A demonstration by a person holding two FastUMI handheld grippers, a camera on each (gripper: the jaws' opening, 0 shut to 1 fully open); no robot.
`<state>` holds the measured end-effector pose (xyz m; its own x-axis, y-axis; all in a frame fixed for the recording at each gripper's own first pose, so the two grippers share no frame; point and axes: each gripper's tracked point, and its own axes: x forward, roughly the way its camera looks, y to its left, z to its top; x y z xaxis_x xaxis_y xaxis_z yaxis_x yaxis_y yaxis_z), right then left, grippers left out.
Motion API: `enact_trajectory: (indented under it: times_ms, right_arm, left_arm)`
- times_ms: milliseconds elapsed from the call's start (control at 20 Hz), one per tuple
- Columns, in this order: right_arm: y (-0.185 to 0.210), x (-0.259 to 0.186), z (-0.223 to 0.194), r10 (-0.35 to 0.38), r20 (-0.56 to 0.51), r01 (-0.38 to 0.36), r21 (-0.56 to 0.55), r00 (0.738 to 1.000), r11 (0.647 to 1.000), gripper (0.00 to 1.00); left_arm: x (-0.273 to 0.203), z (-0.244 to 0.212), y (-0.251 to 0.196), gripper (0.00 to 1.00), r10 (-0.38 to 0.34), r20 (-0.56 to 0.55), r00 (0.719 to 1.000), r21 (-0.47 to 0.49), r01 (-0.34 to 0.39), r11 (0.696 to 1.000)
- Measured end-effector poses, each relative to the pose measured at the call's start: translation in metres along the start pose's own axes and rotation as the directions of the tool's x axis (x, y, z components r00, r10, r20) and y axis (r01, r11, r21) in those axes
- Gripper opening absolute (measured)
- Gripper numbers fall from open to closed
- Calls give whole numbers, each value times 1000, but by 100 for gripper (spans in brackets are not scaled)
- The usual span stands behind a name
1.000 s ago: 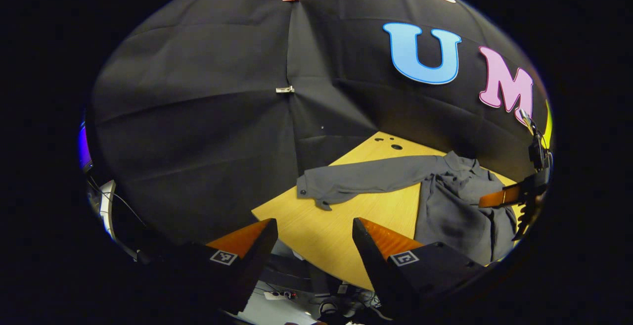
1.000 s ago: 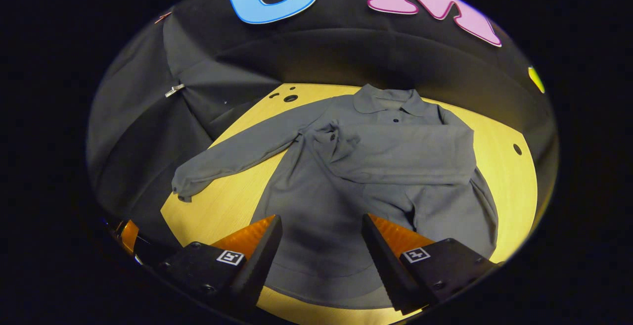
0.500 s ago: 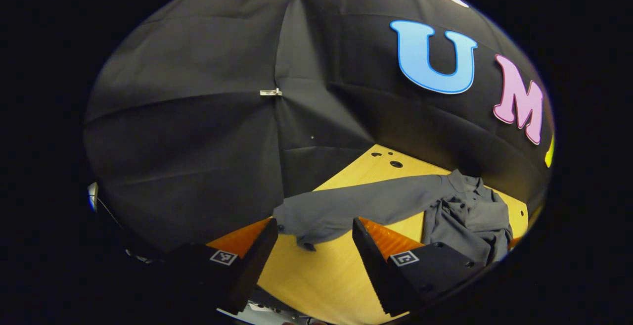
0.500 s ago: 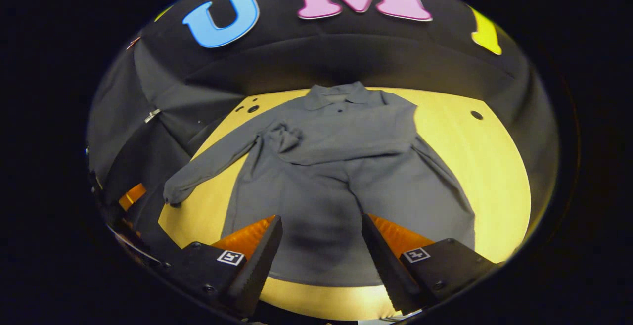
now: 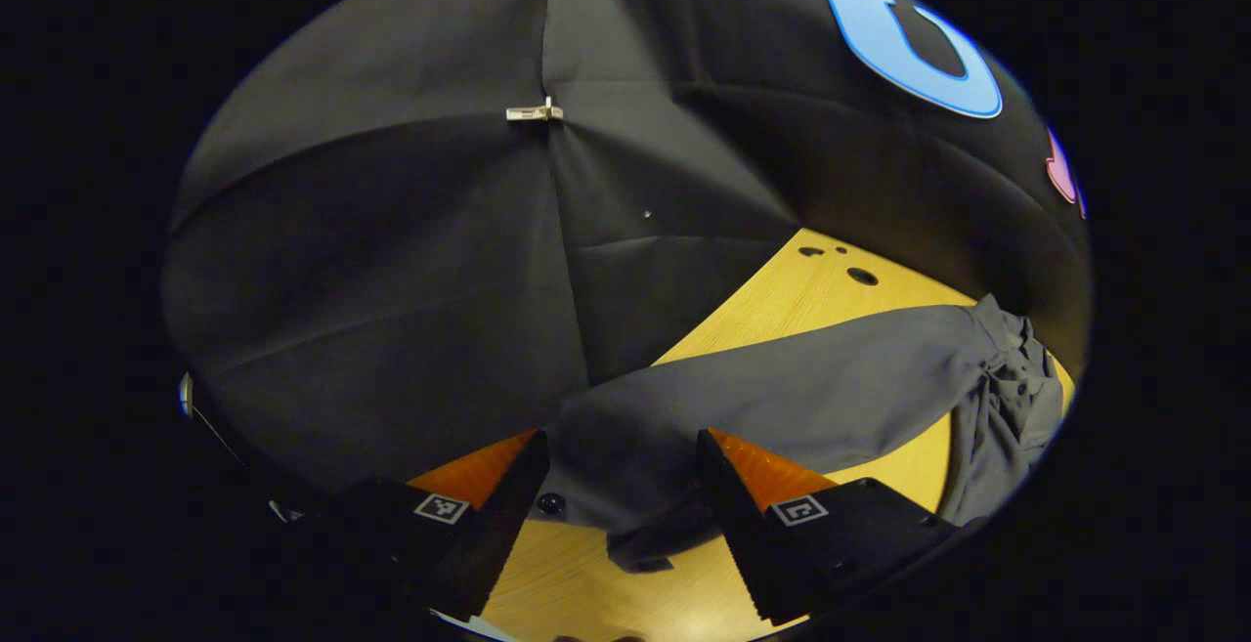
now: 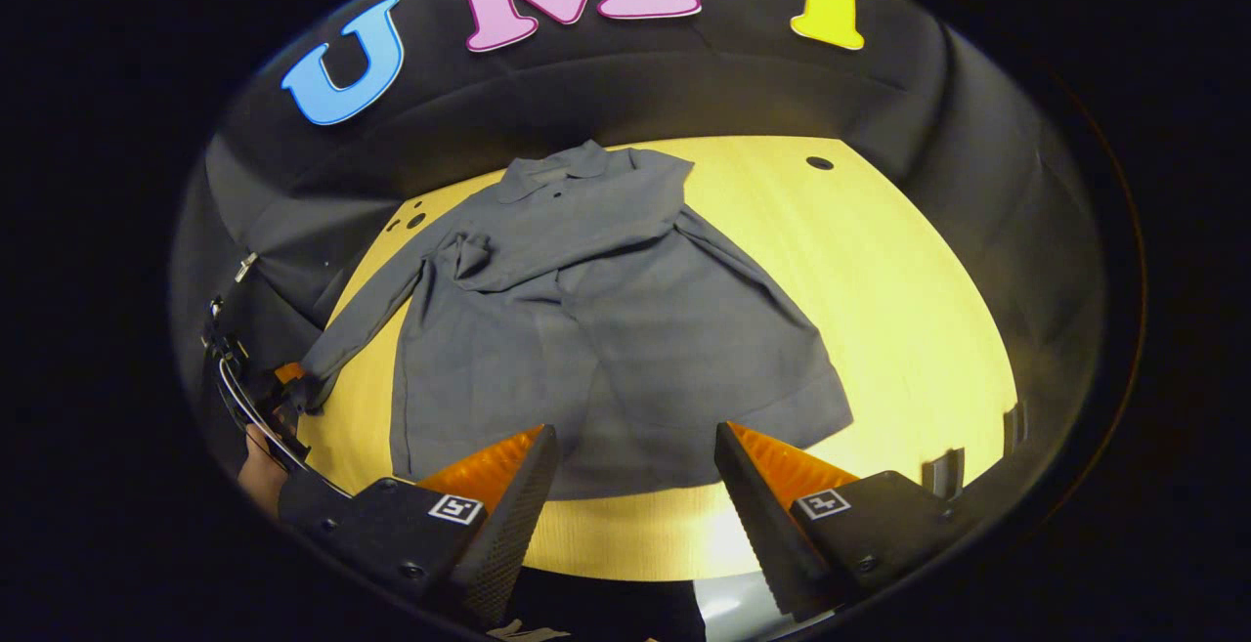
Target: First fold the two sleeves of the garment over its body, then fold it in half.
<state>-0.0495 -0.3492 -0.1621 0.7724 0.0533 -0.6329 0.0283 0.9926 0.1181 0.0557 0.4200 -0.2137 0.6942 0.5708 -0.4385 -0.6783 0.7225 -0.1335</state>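
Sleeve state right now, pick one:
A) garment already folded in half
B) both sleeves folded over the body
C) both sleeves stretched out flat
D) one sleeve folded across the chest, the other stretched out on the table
D: in the right gripper view one sleeve lies across the chest of the garment, while the other sleeve runs out over the table toward the left gripper.

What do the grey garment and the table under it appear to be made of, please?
The garment looks like a soft, matte woven cloth: it creases and drapes flat, without sheen. The table looks like light wood or wood-look laminate, smooth with faint grain lines and drilled holes; which of the two cannot be told.
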Motion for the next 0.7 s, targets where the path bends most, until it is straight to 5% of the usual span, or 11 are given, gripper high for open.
enact_trajectory:
  times_ms: [250, 400, 650, 700]
  right_arm:
    - [0, -10, -2, -9, -5, 9, 15, 1000, 1000, 99]
    - [-1, -10, -5, -3, -9, 3, 18, 1000, 1000, 99]
    - [-11, -2, -9, 14, -20, -14, 36, 1000, 999, 99]
    - [-13, 1, -8, 19, -23, -18, 44, 1000, 999, 99]
  left_arm:
    - [14, -26, -2, 96, -5, -105, 994, -24, 2, 1000]
    - [19, -32, -12, 92, -46, -103, 994, 99, 56, 993]
    - [20, -28, -39, 18, -73, -124, 990, 168, 94, 981]
    - [18, -26, -40, 13, -68, -120, 990, 173, 88, 981]
